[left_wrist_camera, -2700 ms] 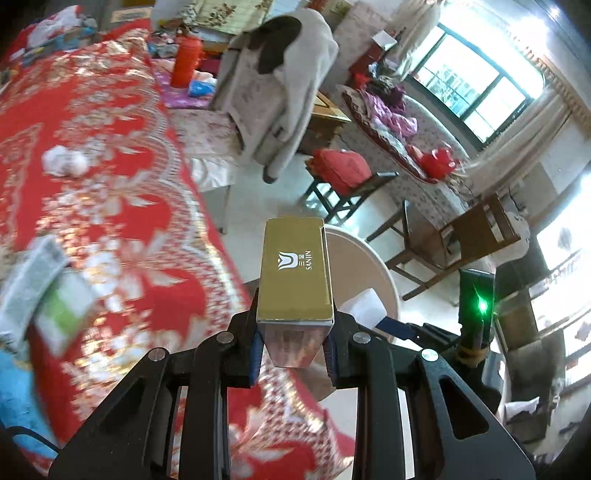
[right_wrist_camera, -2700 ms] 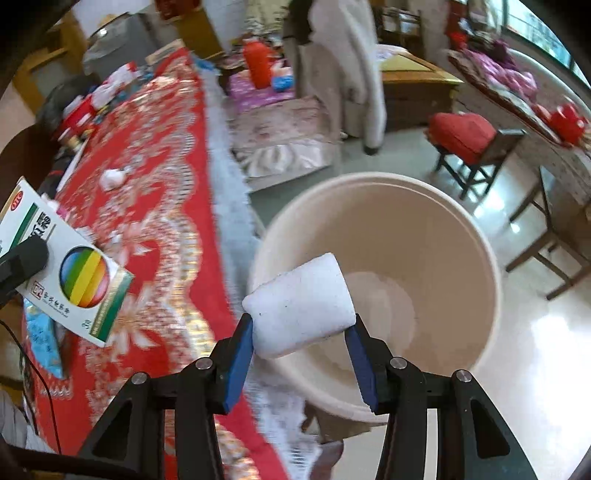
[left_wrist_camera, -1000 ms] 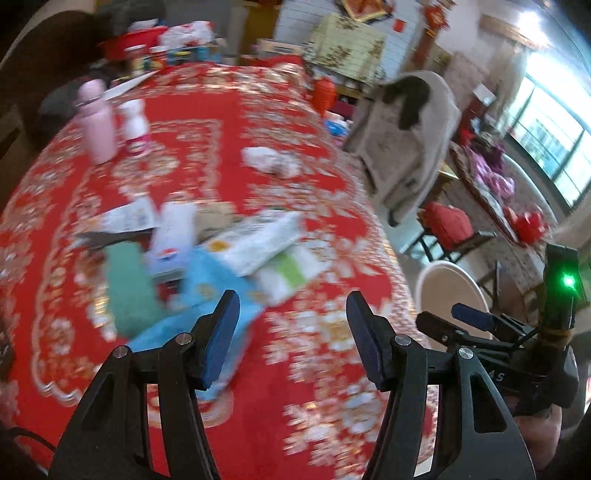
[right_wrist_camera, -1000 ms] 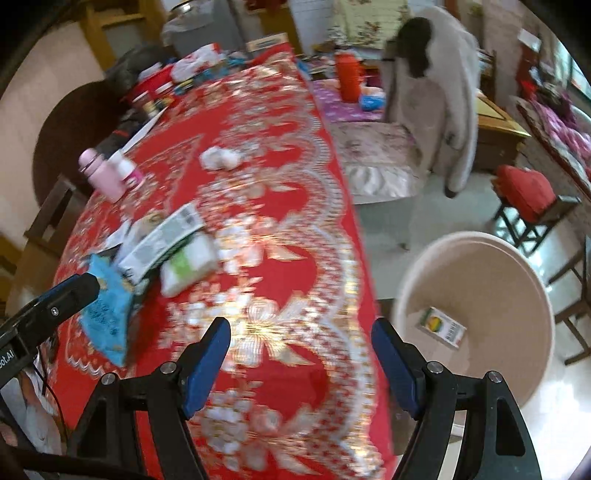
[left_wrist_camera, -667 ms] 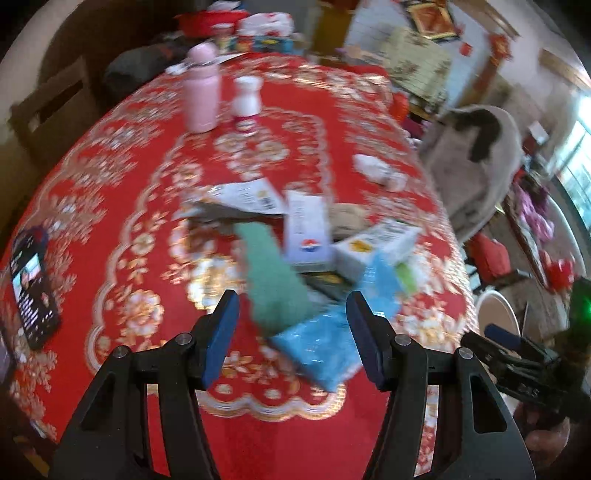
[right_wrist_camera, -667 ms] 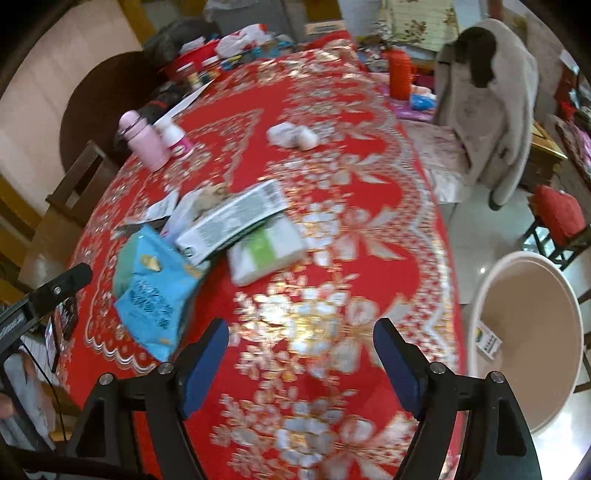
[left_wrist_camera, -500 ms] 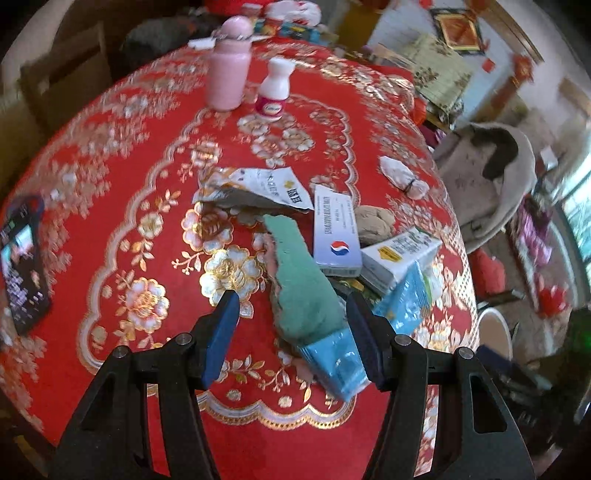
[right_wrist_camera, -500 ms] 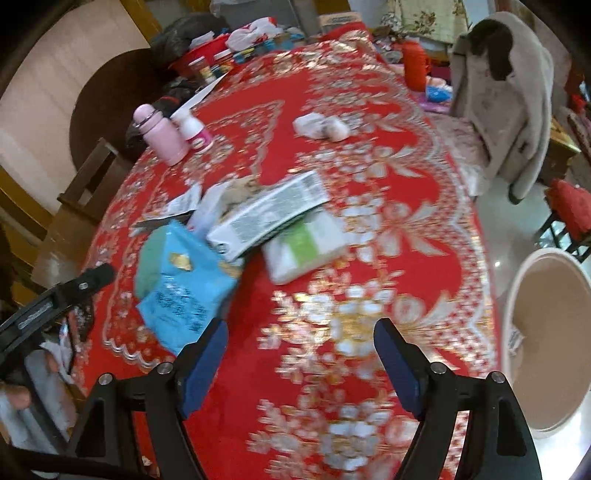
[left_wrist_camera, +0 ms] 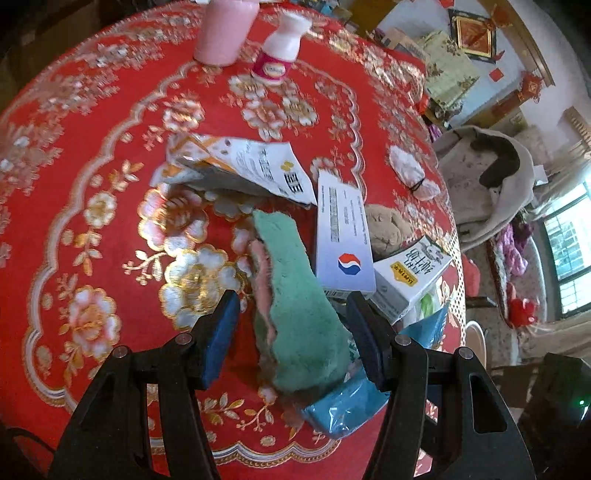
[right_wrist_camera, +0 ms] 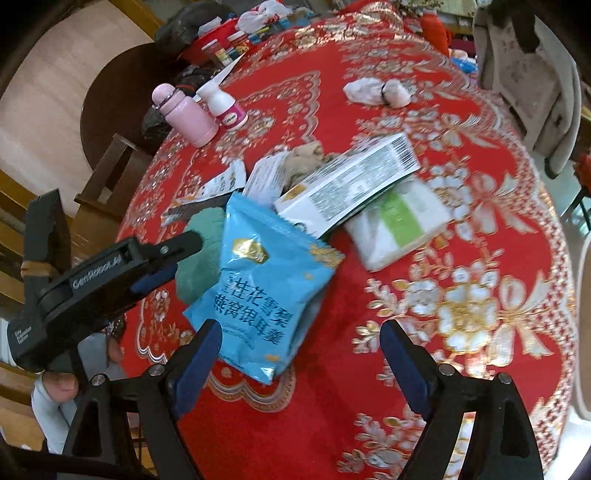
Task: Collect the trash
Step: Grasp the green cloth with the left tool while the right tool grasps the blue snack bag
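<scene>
Your left gripper (left_wrist_camera: 291, 338) is spread wide with a green sponge (left_wrist_camera: 295, 306) lying between its fingers, apparently untouched. Your right gripper (right_wrist_camera: 301, 363) is also wide open, with the blue snack bag (right_wrist_camera: 266, 299) just ahead at 12 o'clock. Beyond it, at 1 o'clock, a white carton (right_wrist_camera: 351, 188) rests on a tissue pack (right_wrist_camera: 399, 225). Farther, at 10 o'clock on the red tablecloth (right_wrist_camera: 461, 295), stands a pink flask (right_wrist_camera: 184, 114).

A: We're in a home, lived-in dining room.
B: Agreed. Red floral tablecloth (left_wrist_camera: 92, 155), jacket over chair (right_wrist_camera: 532, 85), framed red decoration (left_wrist_camera: 474, 35) on wall, pink flask (right_wrist_camera: 184, 116).
</scene>
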The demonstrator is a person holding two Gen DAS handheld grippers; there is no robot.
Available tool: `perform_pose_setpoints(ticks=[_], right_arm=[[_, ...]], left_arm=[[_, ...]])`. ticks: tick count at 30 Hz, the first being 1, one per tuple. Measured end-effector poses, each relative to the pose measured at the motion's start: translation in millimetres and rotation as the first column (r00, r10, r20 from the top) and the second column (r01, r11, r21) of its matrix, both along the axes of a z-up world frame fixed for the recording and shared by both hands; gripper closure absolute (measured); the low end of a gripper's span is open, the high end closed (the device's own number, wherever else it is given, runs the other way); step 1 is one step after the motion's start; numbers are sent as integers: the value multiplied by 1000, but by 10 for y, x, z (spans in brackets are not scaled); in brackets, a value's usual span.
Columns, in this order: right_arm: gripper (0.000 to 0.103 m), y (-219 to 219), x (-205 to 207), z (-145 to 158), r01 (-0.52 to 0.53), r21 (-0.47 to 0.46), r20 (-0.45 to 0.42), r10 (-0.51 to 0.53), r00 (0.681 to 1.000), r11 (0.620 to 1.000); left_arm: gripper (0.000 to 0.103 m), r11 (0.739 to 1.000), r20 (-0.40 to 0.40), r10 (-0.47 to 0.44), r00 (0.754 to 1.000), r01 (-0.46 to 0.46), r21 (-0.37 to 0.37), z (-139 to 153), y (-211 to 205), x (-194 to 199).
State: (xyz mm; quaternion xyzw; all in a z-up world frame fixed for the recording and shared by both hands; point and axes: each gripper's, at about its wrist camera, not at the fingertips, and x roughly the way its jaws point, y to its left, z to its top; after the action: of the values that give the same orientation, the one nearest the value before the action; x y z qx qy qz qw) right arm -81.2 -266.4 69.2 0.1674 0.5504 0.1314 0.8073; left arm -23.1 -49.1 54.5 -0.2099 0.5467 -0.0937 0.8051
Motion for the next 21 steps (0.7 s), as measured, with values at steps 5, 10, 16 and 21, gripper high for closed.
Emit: perform_pose_setpoints(ticks=[5, 10, 16, 21], right_arm=[[17, 98, 80, -102, 13, 66, -28, -11, 1000, 998], [17, 173, 162, -171, 33, 127, -53, -26, 998, 991], [45, 237, 199, -238, 15, 87, -75, -9, 997, 996], [48, 134, 131, -107, -42, 1, -50, 42, 998, 999]], left_arm=[[66, 999, -5, -33, 999, 33, -9, -46, 17, 27], [84, 999, 1, -50, 999, 50, -16, -22, 29, 27], [94, 999, 12, -53, 999, 53, -3, 41, 90, -37], [95, 998, 26, -68, 997, 68, 7, 119, 95, -109]])
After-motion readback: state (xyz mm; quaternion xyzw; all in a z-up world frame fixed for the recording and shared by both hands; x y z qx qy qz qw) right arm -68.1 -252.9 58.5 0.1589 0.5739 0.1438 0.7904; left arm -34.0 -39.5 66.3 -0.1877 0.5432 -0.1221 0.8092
